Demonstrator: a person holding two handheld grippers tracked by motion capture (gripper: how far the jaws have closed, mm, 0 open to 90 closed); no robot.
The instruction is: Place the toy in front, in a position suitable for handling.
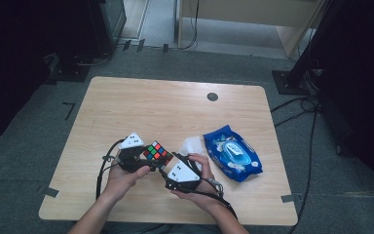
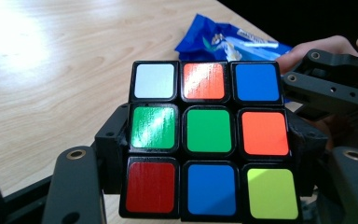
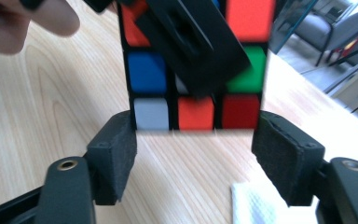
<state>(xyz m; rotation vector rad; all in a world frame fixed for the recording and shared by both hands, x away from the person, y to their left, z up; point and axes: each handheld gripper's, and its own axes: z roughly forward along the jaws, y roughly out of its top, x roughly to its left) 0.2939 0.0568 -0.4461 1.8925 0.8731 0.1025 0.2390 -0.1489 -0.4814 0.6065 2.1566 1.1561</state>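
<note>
cube held over the near middle of the table, between both tools

we see the puzzle cube clamped in the left gripper, its jaws pressed against two opposite sides of the cube's middle layer, as the left gripper view shows with a green centre facing the camera. the right gripper sits just beside the cube with its jaws standing apart; in the right gripper view its pads flank the cube's lower edge, the left one at a corner, the right one clear of it. a white wipe lies on the wooden table, touching a blue wipes packet to the right of the hands.
</note>
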